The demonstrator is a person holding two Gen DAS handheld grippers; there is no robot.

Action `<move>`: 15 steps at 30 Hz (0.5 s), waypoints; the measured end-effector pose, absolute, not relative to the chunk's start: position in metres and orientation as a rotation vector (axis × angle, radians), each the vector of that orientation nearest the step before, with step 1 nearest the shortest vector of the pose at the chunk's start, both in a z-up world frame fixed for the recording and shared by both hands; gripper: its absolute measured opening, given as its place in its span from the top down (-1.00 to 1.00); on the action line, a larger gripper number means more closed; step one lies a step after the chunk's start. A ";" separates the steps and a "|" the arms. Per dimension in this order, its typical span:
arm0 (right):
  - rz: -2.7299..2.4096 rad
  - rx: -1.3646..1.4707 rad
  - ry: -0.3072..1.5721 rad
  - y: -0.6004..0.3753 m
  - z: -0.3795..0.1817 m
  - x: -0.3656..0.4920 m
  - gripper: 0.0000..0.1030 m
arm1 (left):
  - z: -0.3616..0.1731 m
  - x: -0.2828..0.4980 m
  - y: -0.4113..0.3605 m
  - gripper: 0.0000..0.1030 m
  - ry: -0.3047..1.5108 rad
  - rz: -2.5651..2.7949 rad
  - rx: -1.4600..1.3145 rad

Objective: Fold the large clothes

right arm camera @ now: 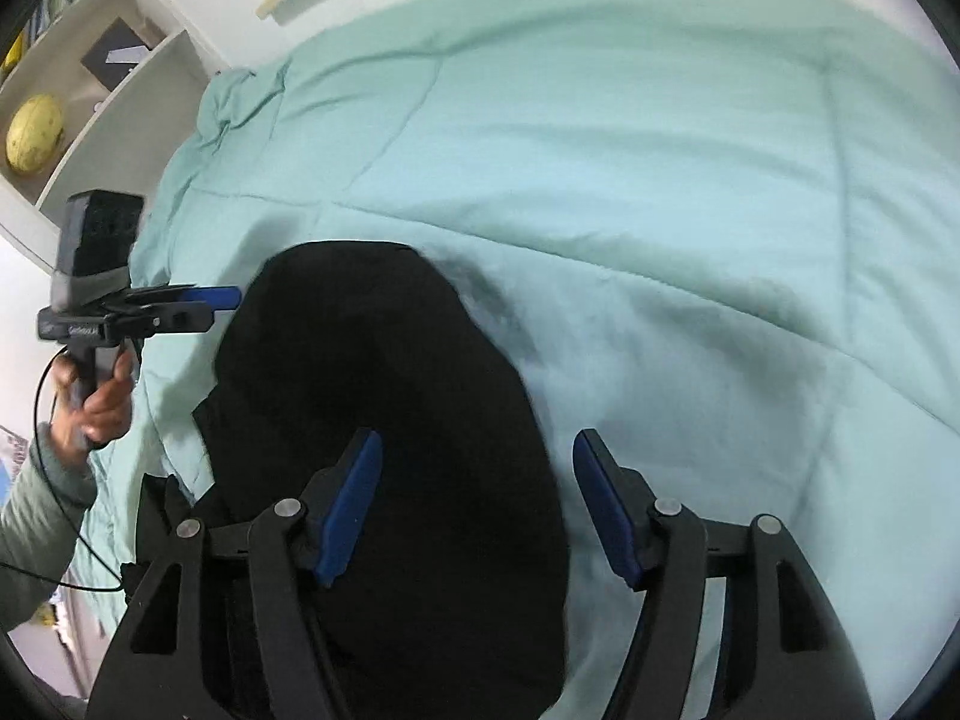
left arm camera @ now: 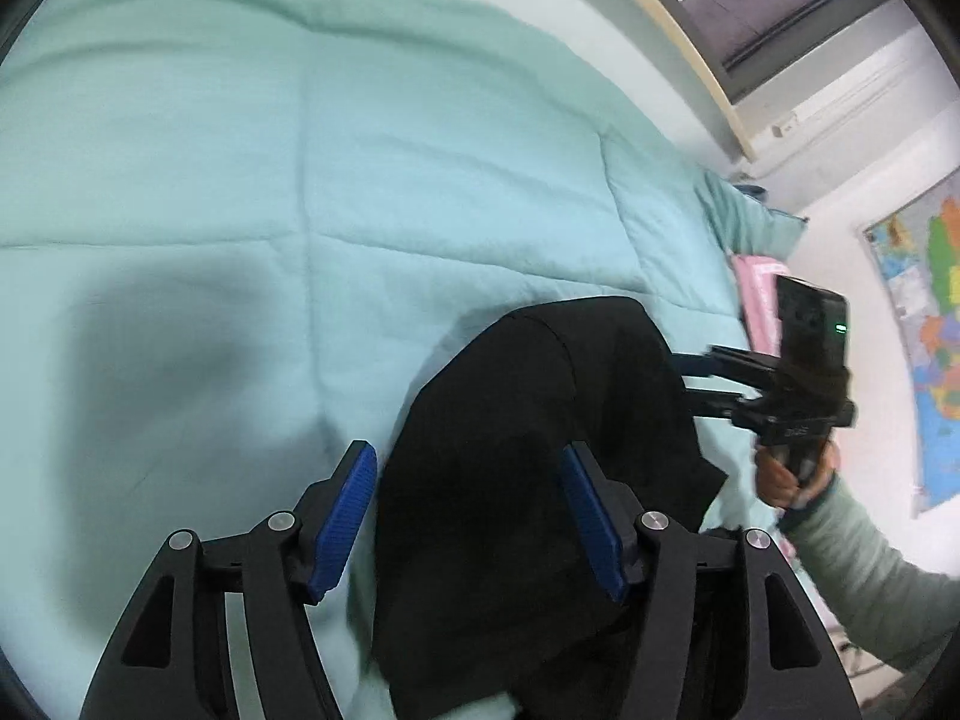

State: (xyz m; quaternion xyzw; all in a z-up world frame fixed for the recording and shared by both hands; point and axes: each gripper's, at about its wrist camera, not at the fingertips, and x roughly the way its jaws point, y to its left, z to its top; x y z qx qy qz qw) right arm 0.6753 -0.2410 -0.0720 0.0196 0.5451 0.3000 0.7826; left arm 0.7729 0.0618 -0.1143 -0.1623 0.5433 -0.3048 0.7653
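Note:
A black garment lies in a long folded strip on a pale green quilted bedspread. My left gripper is open above the garment's near end, its blue pads apart and holding nothing. My right gripper is open too, over the garment in the right wrist view. Each gripper shows in the other's view: the right one at the garment's right edge, the left one at its left edge.
The bedspread fills most of both views. A white shelf unit with a yellow ball stands left of the bed. A wall map and pink fabric are on the right side.

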 end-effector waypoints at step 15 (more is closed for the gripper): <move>0.788 -0.135 1.138 -0.210 -0.078 0.655 0.68 | -0.101 0.727 0.004 0.69 1.081 -0.776 -0.124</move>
